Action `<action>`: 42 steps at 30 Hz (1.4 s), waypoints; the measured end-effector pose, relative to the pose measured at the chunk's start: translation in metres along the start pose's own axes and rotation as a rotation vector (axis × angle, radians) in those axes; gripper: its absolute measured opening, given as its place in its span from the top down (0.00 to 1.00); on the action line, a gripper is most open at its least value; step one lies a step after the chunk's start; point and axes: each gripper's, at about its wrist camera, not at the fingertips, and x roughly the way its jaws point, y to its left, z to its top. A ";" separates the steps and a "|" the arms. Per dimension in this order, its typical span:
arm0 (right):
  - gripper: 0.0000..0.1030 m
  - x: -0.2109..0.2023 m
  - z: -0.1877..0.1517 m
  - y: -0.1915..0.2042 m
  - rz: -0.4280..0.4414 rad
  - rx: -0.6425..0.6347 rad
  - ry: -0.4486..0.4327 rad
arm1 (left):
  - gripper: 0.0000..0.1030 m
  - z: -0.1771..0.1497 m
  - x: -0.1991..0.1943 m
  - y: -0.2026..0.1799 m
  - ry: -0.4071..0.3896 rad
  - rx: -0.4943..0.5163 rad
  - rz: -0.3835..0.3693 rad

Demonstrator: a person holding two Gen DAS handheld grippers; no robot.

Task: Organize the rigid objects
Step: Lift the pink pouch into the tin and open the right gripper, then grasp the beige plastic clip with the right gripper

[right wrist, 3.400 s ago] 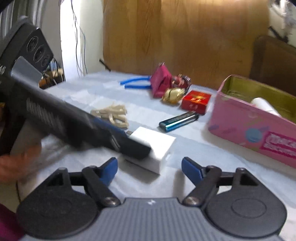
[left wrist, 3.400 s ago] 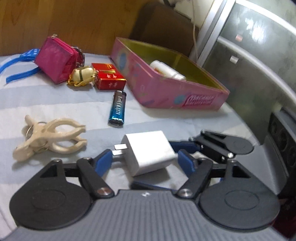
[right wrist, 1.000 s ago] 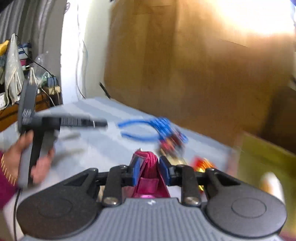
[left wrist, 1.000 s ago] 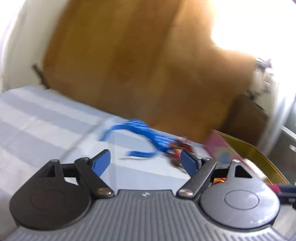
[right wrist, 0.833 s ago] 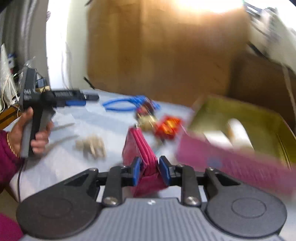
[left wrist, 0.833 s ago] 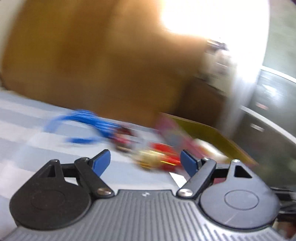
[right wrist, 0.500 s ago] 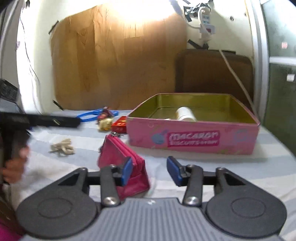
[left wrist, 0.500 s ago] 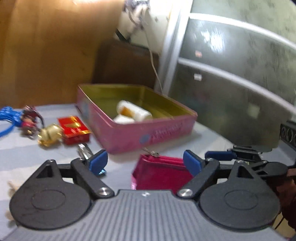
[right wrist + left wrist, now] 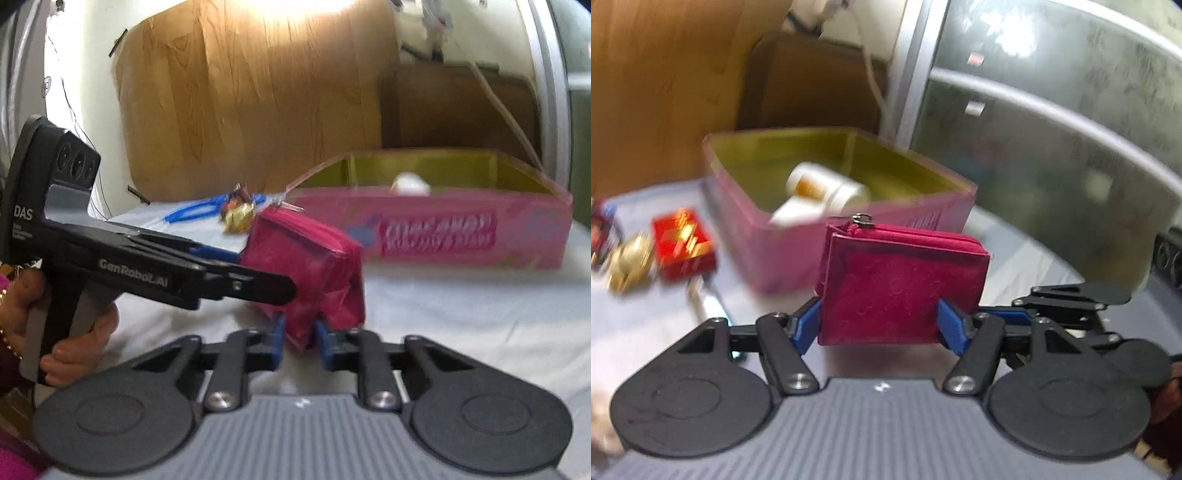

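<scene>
Two white bottles (image 9: 827, 192) already in pink tin (image 9: 849, 229). Both grippers closing on red purse (image 9: 901, 291): right gripper (image 9: 298, 341) pinches its edge, left gripper (image 9: 877, 326) spans it. Red box (image 9: 683, 247), gold trinket (image 9: 628, 262) still out, far left.

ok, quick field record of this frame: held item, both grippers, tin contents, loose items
held item: magenta zip purse, off the cloth, zipper up
left gripper: jaws closing, pads at the purse's two sides
right gripper: jaws closing, pinching the purse's lower corner
container: pink tin, open, behind the purse
tin contents: white bottle lying on its side; a second white item beside it, blurred
loose items: red box, gold trinket, blue strap on the striped cloth
</scene>
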 end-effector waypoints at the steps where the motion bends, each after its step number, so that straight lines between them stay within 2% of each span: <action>1: 0.85 -0.004 0.010 -0.007 -0.021 -0.004 -0.033 | 0.34 0.011 0.002 -0.002 -0.014 0.009 -0.009; 5: 0.85 -0.006 0.046 -0.030 -0.098 -0.038 -0.141 | 0.34 0.057 0.023 -0.022 -0.104 0.091 0.009; 9: 0.85 0.010 0.071 -0.063 -0.200 -0.059 -0.208 | 0.33 0.090 0.066 -0.031 -0.112 0.096 0.012; 15: 0.83 0.061 0.084 -0.118 -0.277 -0.006 -0.141 | 0.33 0.098 0.134 -0.030 -0.022 0.077 0.051; 18: 0.83 0.079 0.079 -0.122 -0.337 -0.028 -0.106 | 0.29 0.092 0.152 -0.027 0.018 0.067 0.093; 19: 0.81 0.086 0.078 -0.123 -0.370 -0.034 -0.097 | 0.24 0.091 0.153 -0.026 0.024 0.056 0.105; 21: 0.70 0.087 0.069 -0.122 -0.419 -0.035 -0.107 | 0.23 0.088 0.147 -0.024 0.025 0.036 0.133; 23: 0.70 0.086 0.066 -0.125 -0.415 0.004 -0.132 | 0.23 0.085 0.131 -0.025 0.005 0.038 0.122; 26: 0.70 0.068 0.057 -0.121 -0.456 0.075 -0.198 | 0.23 0.076 0.087 -0.028 -0.075 0.056 0.094; 30: 0.69 0.045 0.051 -0.106 -0.389 0.161 -0.266 | 0.23 0.049 0.021 -0.024 -0.137 0.072 0.053; 32: 0.69 0.043 0.052 -0.088 -0.336 0.148 -0.267 | 0.23 0.032 -0.009 -0.016 -0.151 0.084 0.084; 36: 0.69 0.057 0.059 -0.046 -0.169 0.089 -0.212 | 0.23 0.004 -0.059 0.015 -0.148 0.045 0.238; 38: 0.69 0.069 0.060 -0.019 -0.081 0.037 -0.162 | 0.23 -0.009 -0.082 0.038 -0.136 0.007 0.345; 42: 0.69 0.102 0.055 0.030 0.030 -0.005 -0.062 | 0.23 -0.028 -0.116 0.077 -0.106 -0.057 0.548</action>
